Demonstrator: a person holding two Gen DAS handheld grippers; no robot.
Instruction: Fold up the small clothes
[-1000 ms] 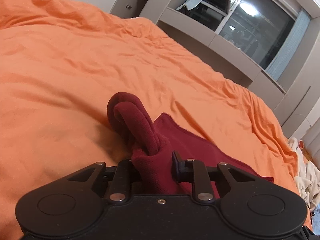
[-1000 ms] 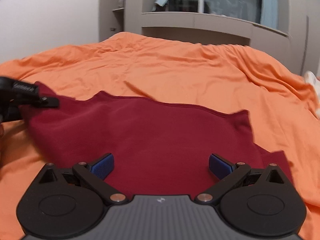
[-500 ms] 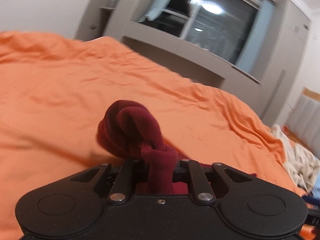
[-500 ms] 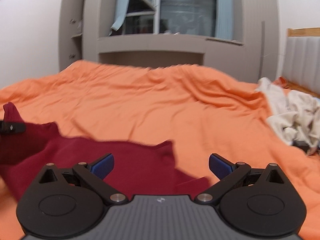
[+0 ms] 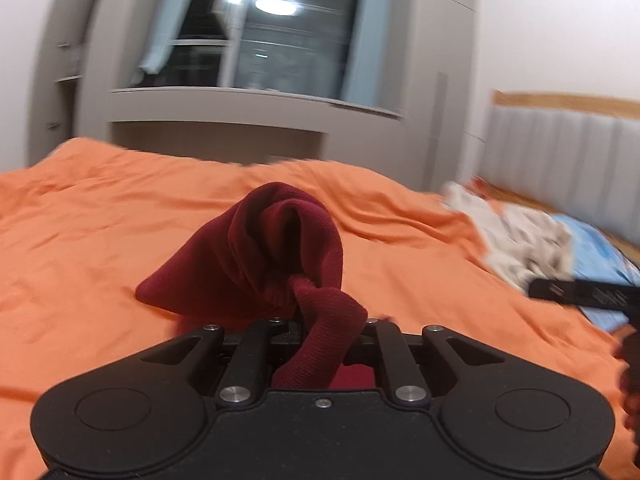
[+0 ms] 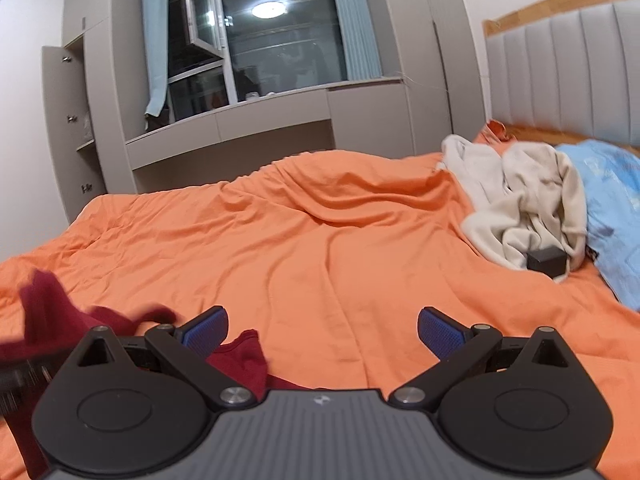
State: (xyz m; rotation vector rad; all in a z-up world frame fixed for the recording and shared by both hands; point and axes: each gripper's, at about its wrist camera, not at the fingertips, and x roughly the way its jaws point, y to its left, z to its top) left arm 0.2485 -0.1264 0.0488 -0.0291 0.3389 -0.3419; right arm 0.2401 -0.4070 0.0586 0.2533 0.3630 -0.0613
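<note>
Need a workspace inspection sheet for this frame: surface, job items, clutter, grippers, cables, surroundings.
Surface: orange bedsheet, wrinkled.
Job's things: maroon garment, bunched, lifted off the sheet at the left gripper; its loose end trails by the right gripper.
Clutter: cream clothes heaped beside a blue pillow; small black box on the heap.
Grippers: left gripper shut on the garment; right gripper open, nothing between its blue pads.
Cables: nothing seen.
Surroundings: window with blue curtains, grey cabinets, padded headboard.
</note>
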